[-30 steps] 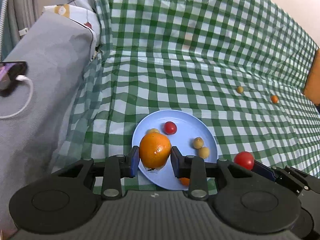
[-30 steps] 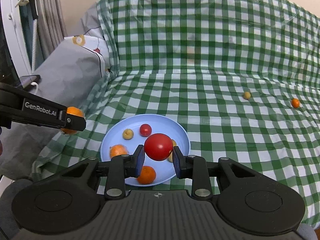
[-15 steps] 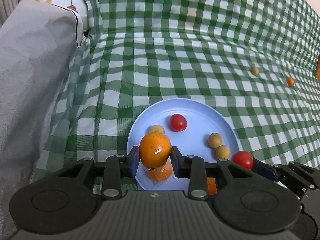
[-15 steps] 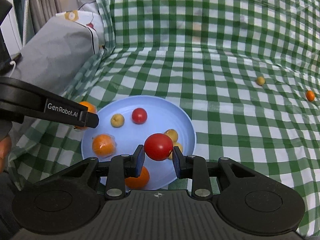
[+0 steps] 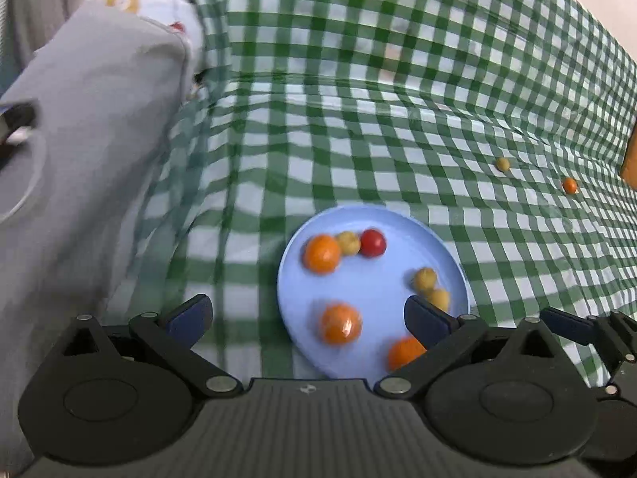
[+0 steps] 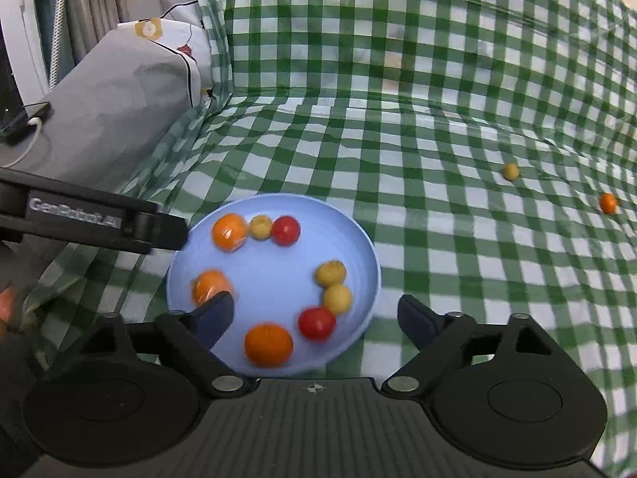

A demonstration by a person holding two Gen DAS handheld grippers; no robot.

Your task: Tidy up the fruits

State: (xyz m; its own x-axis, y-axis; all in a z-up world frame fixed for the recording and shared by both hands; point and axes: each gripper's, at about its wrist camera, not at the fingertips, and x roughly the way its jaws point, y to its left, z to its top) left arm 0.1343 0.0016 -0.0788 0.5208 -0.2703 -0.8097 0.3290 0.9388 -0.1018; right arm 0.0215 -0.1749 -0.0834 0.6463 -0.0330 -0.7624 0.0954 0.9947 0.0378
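Green-checked cloth under blue plate; grey cushion leftward

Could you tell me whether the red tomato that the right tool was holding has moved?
Yes. The red tomato has dropped from the now open right tool onto the blue plate.

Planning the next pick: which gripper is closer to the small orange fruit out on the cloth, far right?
Right, likely. The right gripper sits at the plate's side facing the small orange fruit; the left gripper is over the plate's far side.
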